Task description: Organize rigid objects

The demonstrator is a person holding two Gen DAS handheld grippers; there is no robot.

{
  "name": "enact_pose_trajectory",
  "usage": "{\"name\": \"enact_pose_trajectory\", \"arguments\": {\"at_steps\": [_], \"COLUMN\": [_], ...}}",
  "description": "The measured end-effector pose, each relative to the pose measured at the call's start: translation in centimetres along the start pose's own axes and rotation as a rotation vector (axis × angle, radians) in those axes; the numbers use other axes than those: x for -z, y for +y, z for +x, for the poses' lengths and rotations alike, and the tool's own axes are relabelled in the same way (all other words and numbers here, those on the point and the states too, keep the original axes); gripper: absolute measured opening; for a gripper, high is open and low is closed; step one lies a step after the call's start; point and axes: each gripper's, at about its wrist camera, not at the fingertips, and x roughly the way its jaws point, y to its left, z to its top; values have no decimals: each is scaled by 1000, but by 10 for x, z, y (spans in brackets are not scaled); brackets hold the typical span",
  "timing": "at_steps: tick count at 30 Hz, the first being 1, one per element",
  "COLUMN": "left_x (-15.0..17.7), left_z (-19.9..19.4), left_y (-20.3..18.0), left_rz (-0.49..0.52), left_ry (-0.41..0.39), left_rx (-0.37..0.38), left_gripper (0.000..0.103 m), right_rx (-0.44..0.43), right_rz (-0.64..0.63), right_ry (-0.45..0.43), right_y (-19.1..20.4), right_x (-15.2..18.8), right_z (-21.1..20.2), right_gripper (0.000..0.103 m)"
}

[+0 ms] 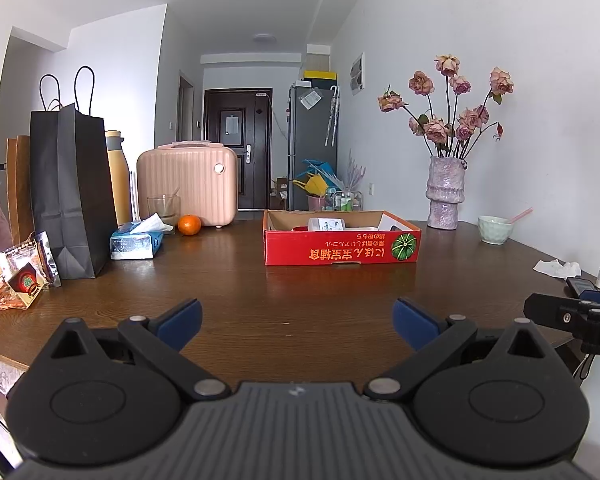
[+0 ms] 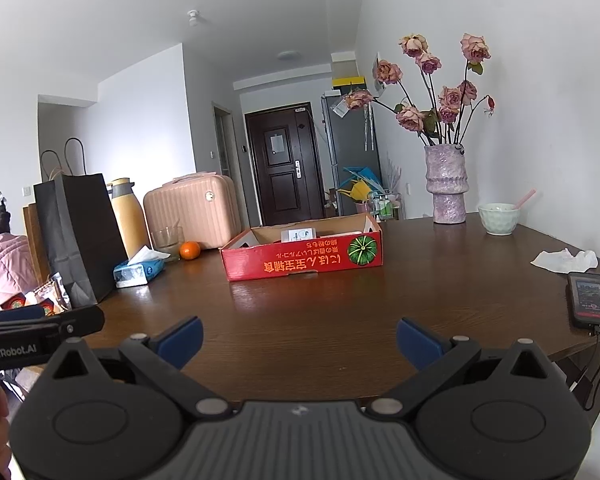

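Both tools spread wide, empty, over the near surface edge.
Left tool (image 1: 297, 322), right tool (image 2: 299, 342), surface (image 1: 259, 300): red box (image 1: 342, 246) at 12 o'clock, well apart.

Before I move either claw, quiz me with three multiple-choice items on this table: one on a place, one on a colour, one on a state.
1. Where does the orange sit?
A. inside the red box
B. on the table, in front of the pink case
C. in the bowl

2. What colour is the vase?
A. purple
B. green
C. black

3. How is the left claw?
A. shut on the tissue pack
B. shut on nothing
C. open and empty

Key:
1 B, it rests on the wood before the pink case, left of the red box.
2 A, its glaze is mottled purple.
3 C, its blue pads stand wide apart over bare table.
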Motion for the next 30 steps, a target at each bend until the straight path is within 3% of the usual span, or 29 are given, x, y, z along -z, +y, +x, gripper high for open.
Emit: {"name": "enact_pose_trajectory", "arguments": {"at_steps": [30], "left_x": [-2], "left_z": [-2], "left_y": [0], "left_rz": [6], "left_ry": [0], "left_rx": [5], "left_gripper": [103], "right_rx": [-1], "right_rz": [13], "right_ry": [7], "right_y": [-3], "right_x": [2], "right_z": [3], "right_gripper": [103]}}
